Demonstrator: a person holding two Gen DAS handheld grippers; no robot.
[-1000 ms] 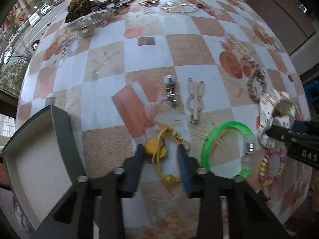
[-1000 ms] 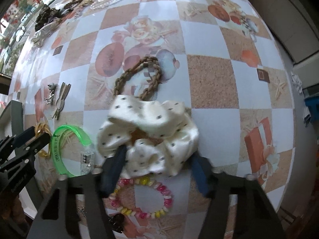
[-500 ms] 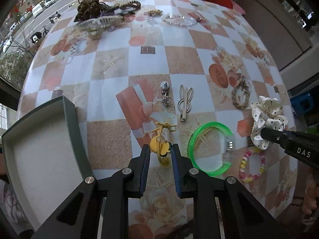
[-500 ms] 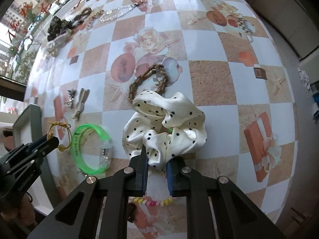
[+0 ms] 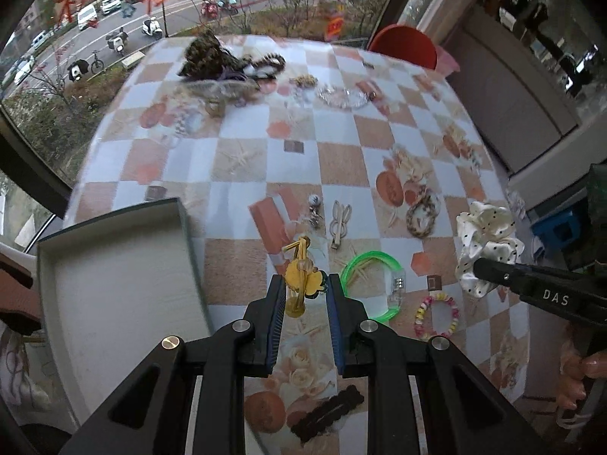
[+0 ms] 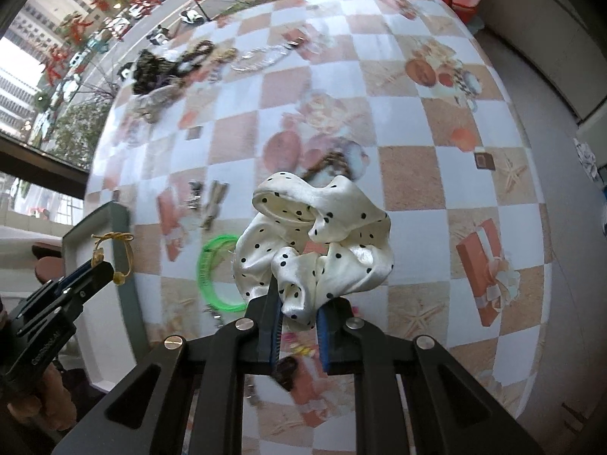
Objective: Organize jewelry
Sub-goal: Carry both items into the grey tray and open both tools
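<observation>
My left gripper point(image 5: 303, 288) is shut on a yellow hair tie with flower charms point(image 5: 299, 276), lifted above the checked table; in the right wrist view the tie point(image 6: 114, 254) hangs from the left gripper point(image 6: 100, 265) over the box edge. A white polka-dot scrunchie point(image 6: 315, 242) is pinched in my right gripper point(image 6: 299, 305), raised off the table; in the left wrist view the scrunchie point(image 5: 487, 242) sits at the right gripper's tip point(image 5: 476, 267). An open grey-green box point(image 5: 114, 284) with a pale lining lies at lower left.
On the table lie a green bangle point(image 5: 375, 284), a bead bracelet point(image 5: 436, 314), a braided brown ring point(image 5: 423, 214), a metal clip point(image 5: 339, 223), a small silver piece point(image 5: 315, 210) and a dark hair clip point(image 5: 326, 415). More jewelry is piled at the far edge point(image 5: 227, 64).
Both grippers closed on their pieces and rose: the left took up the yellow hair tie, the right took up the scrunchie. The table looks farther away in both views.
</observation>
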